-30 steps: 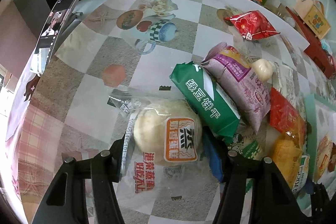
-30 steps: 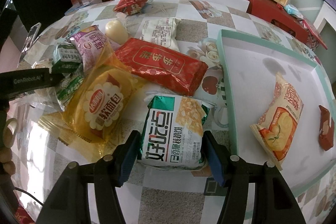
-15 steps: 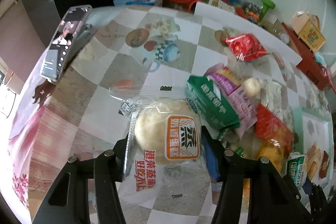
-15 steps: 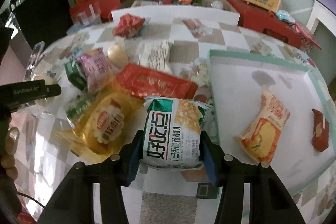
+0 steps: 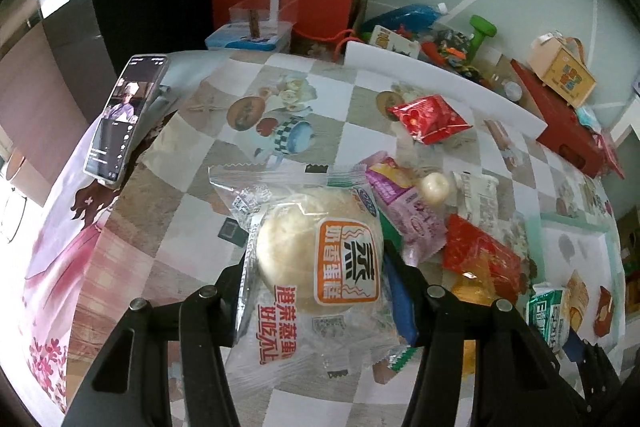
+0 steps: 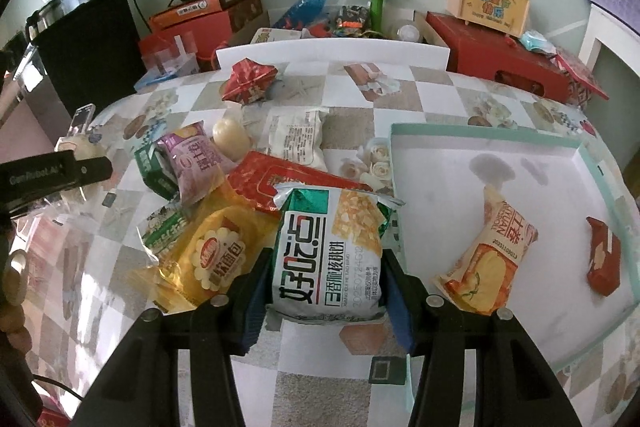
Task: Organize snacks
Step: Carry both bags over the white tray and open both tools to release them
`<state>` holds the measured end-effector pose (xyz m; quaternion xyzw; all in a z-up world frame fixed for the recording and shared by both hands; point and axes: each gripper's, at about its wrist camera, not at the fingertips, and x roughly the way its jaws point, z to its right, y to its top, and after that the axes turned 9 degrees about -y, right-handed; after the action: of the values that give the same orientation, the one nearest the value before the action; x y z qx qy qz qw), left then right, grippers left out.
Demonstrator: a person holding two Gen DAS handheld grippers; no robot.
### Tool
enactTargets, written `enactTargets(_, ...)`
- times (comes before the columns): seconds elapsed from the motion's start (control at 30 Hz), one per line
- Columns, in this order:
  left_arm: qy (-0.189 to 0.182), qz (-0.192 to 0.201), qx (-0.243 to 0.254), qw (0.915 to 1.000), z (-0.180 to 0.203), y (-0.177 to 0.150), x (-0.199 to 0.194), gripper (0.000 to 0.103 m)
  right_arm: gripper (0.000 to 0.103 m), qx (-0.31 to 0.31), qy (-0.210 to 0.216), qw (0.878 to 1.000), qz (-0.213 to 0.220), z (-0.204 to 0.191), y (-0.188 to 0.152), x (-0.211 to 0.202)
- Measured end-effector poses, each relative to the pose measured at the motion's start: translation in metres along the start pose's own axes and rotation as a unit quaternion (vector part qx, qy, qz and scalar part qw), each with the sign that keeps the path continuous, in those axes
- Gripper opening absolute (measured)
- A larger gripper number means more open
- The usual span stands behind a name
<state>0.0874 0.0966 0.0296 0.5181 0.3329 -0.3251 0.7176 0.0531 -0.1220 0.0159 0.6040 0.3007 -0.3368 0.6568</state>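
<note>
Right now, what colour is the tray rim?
Pale mint green tray, white inside; clearest in the right wrist view.

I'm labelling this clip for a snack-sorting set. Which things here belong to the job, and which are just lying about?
Part of the job:
- steamed cake packet, held in the left gripper
- walnut biscuit packet, held in the right gripper
- green-rimmed tray
- loose snack pile

Lying about:
- phone
- green dumbbell
- red boxes

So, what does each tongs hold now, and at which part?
Left tongs pinch the clear steamed-cake packet by its two side edges. Right tongs pinch the green-white biscuit packet by its lower sides.
</note>
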Motion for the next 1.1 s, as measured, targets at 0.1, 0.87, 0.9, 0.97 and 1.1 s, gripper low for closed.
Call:
enactTargets(0.1,-0.008,0.003,0.011,0.9999,0.011,0.0,-0.002,0.058,0.054,0.017,-0.005,1.0,0.008,0.013,0.004,-0.004)
enactTargets(0.87,-0.129,-0.028,0.174,0.9758,0.184,-0.015,0.021,0.058,0.054,0.209,-0.116,0.971,0.017,0.192,0.013,0.006)
enactTargets(0.9,-0.133,-0.033,0.18,0.9741,0.193,-0.015,0.026,0.058,0.054,0.21,-0.119,0.97,0.016,0.194,0.012,0.008)
enactTargets(0.97,-0.143,-0.044,0.188,0.9708,0.209,-0.017,0.036,0.058,0.054,0.21,-0.127,0.969,0.013,0.2,0.011,0.013)
enactTargets(1.1,-0.155,-0.066,0.2,0.9651,0.239,-0.019,0.059,0.058,0.054,0.217,-0.127,0.968,0.009,0.21,0.011,0.023)
